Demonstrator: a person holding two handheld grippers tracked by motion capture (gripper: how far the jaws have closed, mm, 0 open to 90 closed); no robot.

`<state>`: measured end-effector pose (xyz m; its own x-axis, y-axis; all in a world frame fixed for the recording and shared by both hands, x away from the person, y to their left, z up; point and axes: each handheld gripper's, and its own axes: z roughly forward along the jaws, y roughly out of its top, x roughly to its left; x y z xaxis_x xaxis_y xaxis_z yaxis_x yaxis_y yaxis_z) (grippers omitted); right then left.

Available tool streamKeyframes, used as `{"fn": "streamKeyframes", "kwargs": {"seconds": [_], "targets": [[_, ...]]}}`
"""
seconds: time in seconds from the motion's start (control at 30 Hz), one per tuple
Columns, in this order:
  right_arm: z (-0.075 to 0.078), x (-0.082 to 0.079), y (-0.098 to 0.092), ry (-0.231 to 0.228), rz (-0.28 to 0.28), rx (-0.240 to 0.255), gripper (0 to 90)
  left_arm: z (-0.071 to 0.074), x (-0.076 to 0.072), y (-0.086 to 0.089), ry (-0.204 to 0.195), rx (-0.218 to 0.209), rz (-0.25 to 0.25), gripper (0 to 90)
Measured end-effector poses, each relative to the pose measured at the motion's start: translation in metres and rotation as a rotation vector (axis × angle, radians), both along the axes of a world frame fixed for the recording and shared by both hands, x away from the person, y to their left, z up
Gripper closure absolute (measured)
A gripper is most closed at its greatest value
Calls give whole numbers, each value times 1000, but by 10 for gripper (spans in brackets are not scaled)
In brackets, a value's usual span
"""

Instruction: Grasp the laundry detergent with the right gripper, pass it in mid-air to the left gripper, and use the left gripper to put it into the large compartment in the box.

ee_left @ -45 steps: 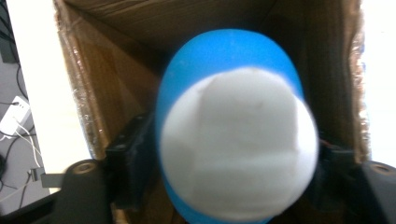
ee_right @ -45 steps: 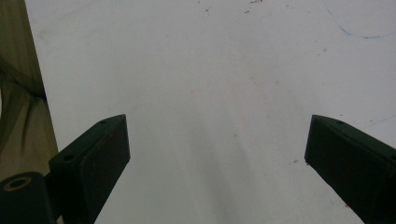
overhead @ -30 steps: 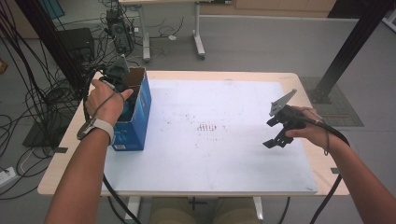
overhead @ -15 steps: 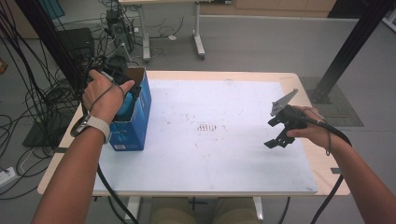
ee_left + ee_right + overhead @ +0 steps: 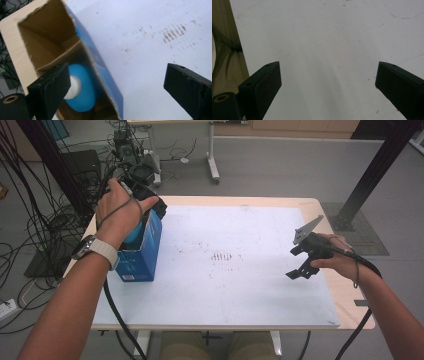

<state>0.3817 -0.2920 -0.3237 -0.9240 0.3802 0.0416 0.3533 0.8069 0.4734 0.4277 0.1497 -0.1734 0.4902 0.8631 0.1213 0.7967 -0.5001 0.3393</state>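
Observation:
An open-topped blue cardboard box (image 5: 142, 255) stands at the left of the white table mat (image 5: 240, 285). Inside it lies a blue roll (image 5: 83, 95) with a white core; it also shows in the high view as a blue roll (image 5: 134, 232). My left gripper (image 5: 152, 210) hangs just above the box's far end, largely covered by the hand. Its jaws have just been opening, and in the left gripper view the gripper (image 5: 117, 92) stands wide with nothing between the pads. My right gripper (image 5: 300, 262) hovers open over the mat at the right, empty in its own view (image 5: 327, 90).
The wooden table edge (image 5: 350, 297) frames the mat. Faint brown marks (image 5: 222, 256) dot the mat's middle. Tangled cables (image 5: 35, 220) and dark equipment lie on the floor to the left. A black post (image 5: 375, 170) rises at the far right.
The left hand has lifted up and away from the box's top, toward the far side. The right hand and gripper have stayed put.

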Motion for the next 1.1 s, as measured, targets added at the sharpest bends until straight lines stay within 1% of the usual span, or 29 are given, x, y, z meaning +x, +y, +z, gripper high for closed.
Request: {"fn": "streamKeyframes", "kwargs": {"seconds": [0.2, 0.23, 0.33, 0.4, 0.43, 0.47, 0.63, 0.77, 0.8, 0.87, 0.97, 1.1], "targets": [[1, -4, -1, -2, -2, 3, 67, 5, -3, -23, 3, 4, -119, 72], [2, -4, -1, -3, -3, 2, 67, 5, -4, -27, 9, -6, -140, 72], [4, -6, -2, -5, -6, 1, 67, 5, -6, -38, 16, -7, -206, 73], [5, -6, -3, -7, -8, 1, 67, 3, -7, -44, 29, -8, -247, 72], [5, -6, -3, -8, -9, 2, 67, 2, -8, -47, 36, -7, -270, 72], [6, -6, -3, -9, -8, 2, 67, 1, -8, -50, 36, 3, -290, 73], [7, -6, -2, -9, -1, 2, 67, -5, -9, -60, 53, 9, -339, 72], [8, -6, -2, -9, 0, 4, 67, -9, -10, -67, 56, 6, -381, 73], [8, -6, -2, -10, 1, 3, 67, -11, -10, -69, 63, 6, -401, 73], [8, -5, -1, -8, 1, 3, 67, -14, -12, -75, 64, 31, -427, 78], [8, -5, -2, -7, 1, 3, 67, -19, -14, -82, 69, 46, -461, 78], [7, -5, -2, -6, 1, 5, 67, -25, -13, -89, 88, 62, -483, 78]]}}
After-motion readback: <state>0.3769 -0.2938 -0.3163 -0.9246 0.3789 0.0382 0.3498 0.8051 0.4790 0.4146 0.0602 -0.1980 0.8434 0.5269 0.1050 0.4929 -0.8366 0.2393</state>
